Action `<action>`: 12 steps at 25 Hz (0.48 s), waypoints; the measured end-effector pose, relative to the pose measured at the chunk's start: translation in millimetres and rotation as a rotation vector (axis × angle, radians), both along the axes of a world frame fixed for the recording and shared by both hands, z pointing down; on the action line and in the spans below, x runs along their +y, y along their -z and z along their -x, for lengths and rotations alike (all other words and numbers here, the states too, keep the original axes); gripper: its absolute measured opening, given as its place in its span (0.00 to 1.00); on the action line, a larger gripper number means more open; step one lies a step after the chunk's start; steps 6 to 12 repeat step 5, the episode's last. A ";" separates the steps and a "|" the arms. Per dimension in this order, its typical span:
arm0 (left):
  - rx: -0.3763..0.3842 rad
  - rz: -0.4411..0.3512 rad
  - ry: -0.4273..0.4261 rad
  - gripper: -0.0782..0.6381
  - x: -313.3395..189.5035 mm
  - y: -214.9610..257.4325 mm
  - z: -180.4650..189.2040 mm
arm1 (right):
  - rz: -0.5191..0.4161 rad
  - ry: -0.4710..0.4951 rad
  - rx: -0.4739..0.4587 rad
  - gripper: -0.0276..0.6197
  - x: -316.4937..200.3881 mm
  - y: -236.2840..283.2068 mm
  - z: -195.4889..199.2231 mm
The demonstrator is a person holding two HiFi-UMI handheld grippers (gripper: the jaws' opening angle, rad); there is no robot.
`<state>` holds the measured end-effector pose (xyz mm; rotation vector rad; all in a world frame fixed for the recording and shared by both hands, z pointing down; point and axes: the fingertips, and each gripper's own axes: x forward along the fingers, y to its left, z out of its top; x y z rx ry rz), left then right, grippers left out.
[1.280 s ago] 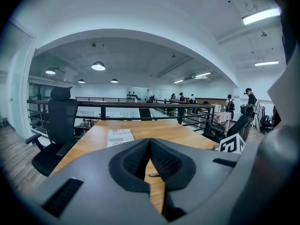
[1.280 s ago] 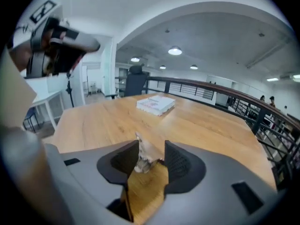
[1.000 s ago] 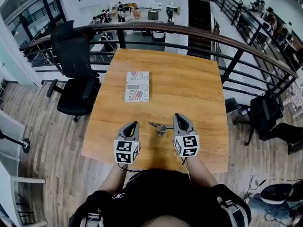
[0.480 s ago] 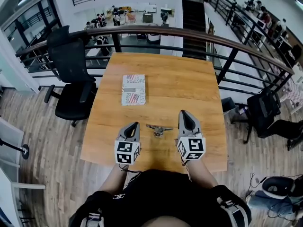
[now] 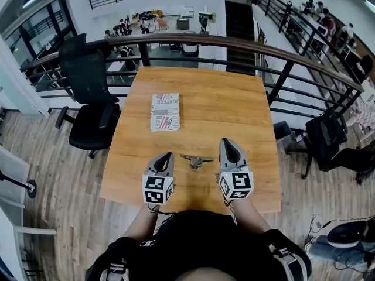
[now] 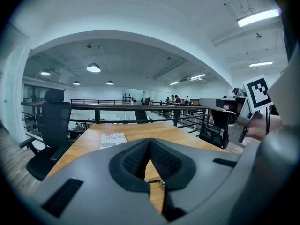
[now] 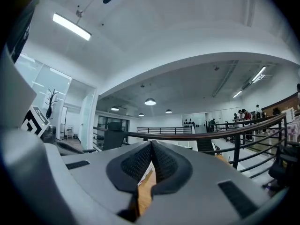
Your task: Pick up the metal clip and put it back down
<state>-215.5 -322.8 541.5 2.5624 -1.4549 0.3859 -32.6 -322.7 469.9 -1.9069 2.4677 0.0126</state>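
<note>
- Two tools, both shut & empty: left gripper point(image 5: 166, 155) and right gripper point(image 5: 227, 143), pads meeting w/ nothing between.
- Between the two tips lies the metal clip point(image 5: 194, 160), flat on the wooden table point(image 5: 234, 98), just left of the right gripper, touching neither.
- To grab well: open jaws first, go low, straddle the clip's body, close squarely so it won't skid.

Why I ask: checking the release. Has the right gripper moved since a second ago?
Yes. The right gripper has risen and drawn slightly rightward from the metal clip on the table, widening their gap.
</note>
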 end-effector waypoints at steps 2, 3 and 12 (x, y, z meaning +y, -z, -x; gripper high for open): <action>-0.001 0.001 0.001 0.13 0.7 0.1 1.0 | -0.002 0.003 -0.001 0.06 1.6 0.5 1.4; -0.002 0.001 0.001 0.13 0.8 0.6 1.3 | -0.003 0.004 -0.001 0.06 2.1 1.2 1.9; -0.002 0.001 0.001 0.13 1.1 2.1 1.7 | -0.005 0.004 -0.001 0.06 3.2 2.8 2.7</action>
